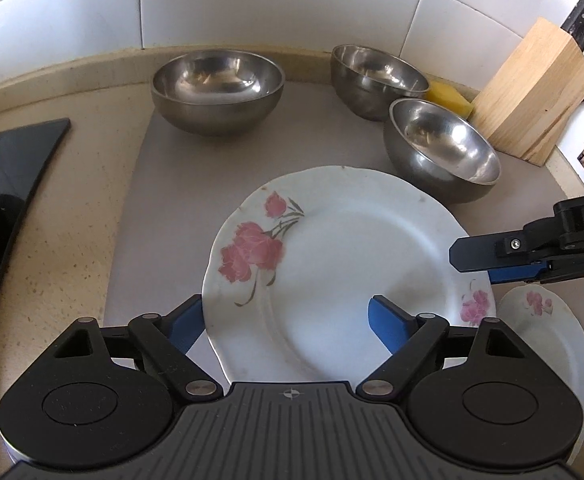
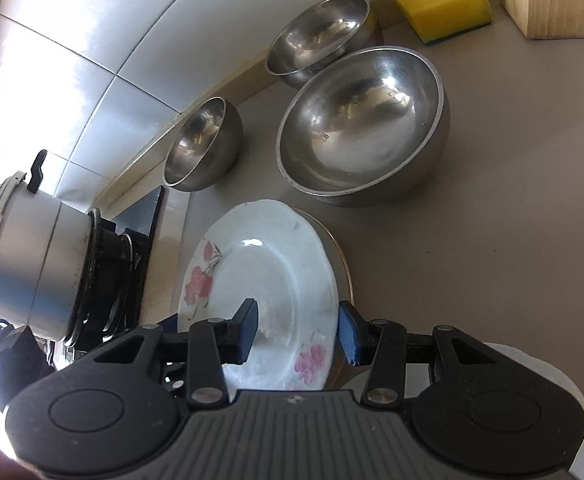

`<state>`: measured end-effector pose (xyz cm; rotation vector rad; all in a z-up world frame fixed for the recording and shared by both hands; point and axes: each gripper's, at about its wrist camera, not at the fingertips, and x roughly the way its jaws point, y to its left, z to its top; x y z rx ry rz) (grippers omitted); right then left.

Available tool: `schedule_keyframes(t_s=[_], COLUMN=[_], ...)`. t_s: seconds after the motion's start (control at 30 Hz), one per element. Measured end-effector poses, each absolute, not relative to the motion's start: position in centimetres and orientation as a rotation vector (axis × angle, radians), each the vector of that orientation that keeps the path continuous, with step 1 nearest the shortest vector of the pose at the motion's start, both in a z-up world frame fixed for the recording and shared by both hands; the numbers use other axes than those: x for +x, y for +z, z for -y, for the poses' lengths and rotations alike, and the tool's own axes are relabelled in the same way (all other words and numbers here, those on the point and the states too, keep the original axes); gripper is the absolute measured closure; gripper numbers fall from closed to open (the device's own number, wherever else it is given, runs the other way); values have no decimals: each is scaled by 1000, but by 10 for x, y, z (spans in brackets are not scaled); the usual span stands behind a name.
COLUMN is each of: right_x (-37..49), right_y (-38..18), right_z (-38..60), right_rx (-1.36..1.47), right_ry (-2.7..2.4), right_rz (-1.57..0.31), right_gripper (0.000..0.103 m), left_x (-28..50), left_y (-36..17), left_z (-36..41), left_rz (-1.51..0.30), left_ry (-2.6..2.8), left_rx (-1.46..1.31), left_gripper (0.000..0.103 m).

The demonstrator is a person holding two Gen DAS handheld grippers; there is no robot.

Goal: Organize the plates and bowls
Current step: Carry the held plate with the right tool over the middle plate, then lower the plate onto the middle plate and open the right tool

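Left gripper (image 1: pixel 286 322) spread wide, nothing clamped: its left finger (image 1: pixel 186 326) sits just off the plate (image 1: pixel 331 272) rim at 9 o'clock, right finger (image 1: pixel 387 326) hangs over the plate's well near 5 o'clock. Can't tell if either touches the china

Right gripper (image 2: pixel 297 330) narrow, straddling the plate (image 2: pixel 268 280) rim: one blue pad (image 2: pixel 248 330) on the upper face, the other (image 2: pixel 349 334) outside the edge beneath. Looks clamped on the rim beside the small pink flower. In the left wrist view the same gripper (image 1: pixel 475 260) comes in from 3 o'clock, tips over the plate's right edge

Plate is white with a scalloped rim and pink flower prints, on the grey mat (image 1: pixel 164 208). Right wrist view shows a brown-rimmed dish (image 2: pixel 341 268) under it. Second flowered plate (image 1: pixel 547 332) lies at 4 o'clock, partly behind the left gripper body

Three steel bowls on the mat beyond the plate, all upright: large bowl (image 1: pixel 218 90) at 11 o'clock, back bowl (image 1: pixel 375 80) at 1 o'clock, near bowl (image 1: pixel 443 150) at 2 o'clock, just beside the plate rim. The last two are touching or nearly so

Yellow sponge (image 1: pixel 449 98) behind them, knife block (image 1: pixel 531 92) further right. Steel pot (image 2: pixel 28 256) on the hob (image 1: pixel 12 160) at 9 o'clock
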<state>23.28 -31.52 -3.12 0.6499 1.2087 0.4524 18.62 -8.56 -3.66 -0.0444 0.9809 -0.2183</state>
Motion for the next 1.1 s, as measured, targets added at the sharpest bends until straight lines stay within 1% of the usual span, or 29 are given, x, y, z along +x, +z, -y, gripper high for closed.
schedule_keyframes(t_s=[0.43,0.7,0.73,0.77,1.1], right_x=[238,237,237,236,227], right_y=[-24,-19,-18,-17,-4], right_z=[299,296,296,296,301], right_rx=[530,476,461,445,442], right_ry=[436,416,407,398,420], right_rz=[-1168,-1167,-1166,-1164,-1120], right_gripper=[78,78,74,74,74], left_x=[186,176,176,175,156], left_y=[-35,-24,-24,-23,-6], left_z=[84,85,85,85,88], left_rz=[-968,-913,-912,-911,-866], left_ry=[-205,-197,-194,-189,-176], left_rx=[-37,7,7,9,23], left_gripper=[19,18,18,18,17])
